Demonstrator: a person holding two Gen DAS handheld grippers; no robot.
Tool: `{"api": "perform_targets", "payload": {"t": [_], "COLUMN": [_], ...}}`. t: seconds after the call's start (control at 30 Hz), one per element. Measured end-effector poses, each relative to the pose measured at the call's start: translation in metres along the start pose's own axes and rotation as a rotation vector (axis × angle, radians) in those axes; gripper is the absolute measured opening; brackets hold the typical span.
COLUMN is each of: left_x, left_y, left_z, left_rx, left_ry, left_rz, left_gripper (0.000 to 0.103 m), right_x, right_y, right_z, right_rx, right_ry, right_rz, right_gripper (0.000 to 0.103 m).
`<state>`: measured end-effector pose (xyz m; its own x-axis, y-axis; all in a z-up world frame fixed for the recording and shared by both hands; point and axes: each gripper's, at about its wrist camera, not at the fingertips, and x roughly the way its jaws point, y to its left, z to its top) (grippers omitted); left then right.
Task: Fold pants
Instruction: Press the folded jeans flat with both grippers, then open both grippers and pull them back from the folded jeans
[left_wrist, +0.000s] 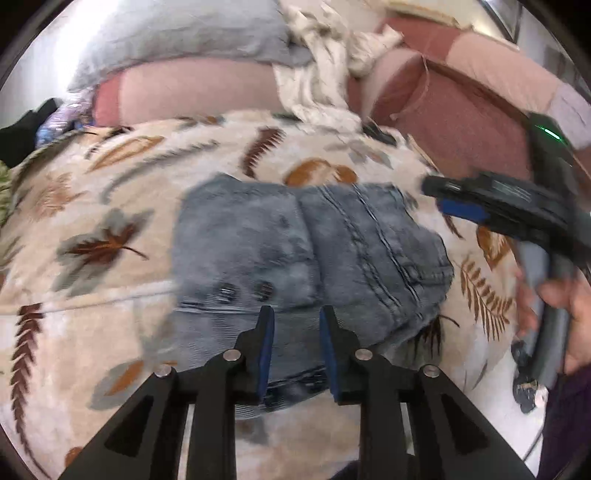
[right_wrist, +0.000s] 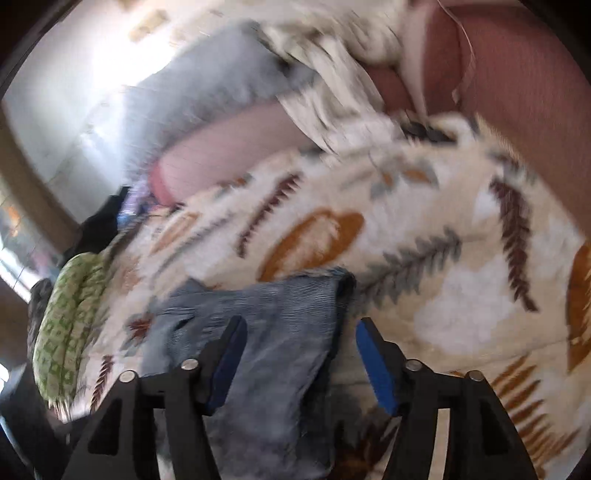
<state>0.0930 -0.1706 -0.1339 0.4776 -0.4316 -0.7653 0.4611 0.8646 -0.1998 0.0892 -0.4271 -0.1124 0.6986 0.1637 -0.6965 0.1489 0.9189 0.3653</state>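
Folded blue denim pants (left_wrist: 295, 251) lie in a compact stack on the leaf-patterned blanket (left_wrist: 110, 206). My left gripper (left_wrist: 297, 314) hovers open over the near edge of the pants, holding nothing. My right gripper (left_wrist: 439, 195) shows at the right of the left wrist view, beside the far right corner of the pants, held by a hand (left_wrist: 565, 306). In the right wrist view the right gripper (right_wrist: 301, 325) is open above a corner of the pants (right_wrist: 266, 332), holding nothing.
A grey pillow (left_wrist: 177, 37), a crumpled white cloth (left_wrist: 325, 62) and pink-red cushions (left_wrist: 461, 103) lie beyond the blanket. A green patterned cloth (right_wrist: 70, 325) sits at the blanket's left edge.
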Motion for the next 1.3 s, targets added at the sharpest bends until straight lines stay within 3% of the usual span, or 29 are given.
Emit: {"api": "perform_targets", "payload": {"t": [0.07, 0.2, 0.33, 0.5, 0.6, 0.8, 1.1, 1.3], "left_x": [-0.007, -0.004, 0.004, 0.015, 0.021, 0.030, 0.038, 0.025], "left_y": [0.009, 0.025, 0.022, 0.020, 0.023, 0.027, 0.027, 0.025], "left_z": [-0.001, -0.008, -0.014, -0.022, -0.027, -0.032, -0.036, -0.034], "left_rx": [-0.014, -0.075, -0.052, -0.027, -0.030, -0.040, -0.017, -0.042], "left_ry": [-0.018, 0.016, 0.039, 0.076, 0.088, 0.104, 0.092, 0.098], "left_rz": [0.042, 0.074, 0.087, 0.080, 0.066, 0.059, 0.063, 0.092], "left_gripper": [0.032, 0.033, 0.033, 0.033, 0.034, 0.035, 0.035, 0.041], "right_x": [-0.018, -0.016, 0.016, 0.048, 0.051, 0.059, 0.056, 0.048], "right_y": [0.020, 0.052, 0.059, 0.038, 0.036, 0.033, 0.032, 0.044], "right_z": [-0.009, -0.030, -0.050, -0.074, -0.083, -0.084, -0.095, -0.097], "right_rx": [-0.051, -0.117, -0.120, -0.029, -0.075, -0.030, -0.063, -0.096], "right_ry": [-0.033, -0.011, 0.063, 0.188, 0.180, 0.204, 0.155, 0.118], "right_rz": [0.065, 0.151, 0.102, 0.073, 0.064, 0.081, 0.105, 0.106], "right_gripper": [0.072, 0.073, 0.073, 0.073, 0.073, 0.075, 0.077, 0.087]}}
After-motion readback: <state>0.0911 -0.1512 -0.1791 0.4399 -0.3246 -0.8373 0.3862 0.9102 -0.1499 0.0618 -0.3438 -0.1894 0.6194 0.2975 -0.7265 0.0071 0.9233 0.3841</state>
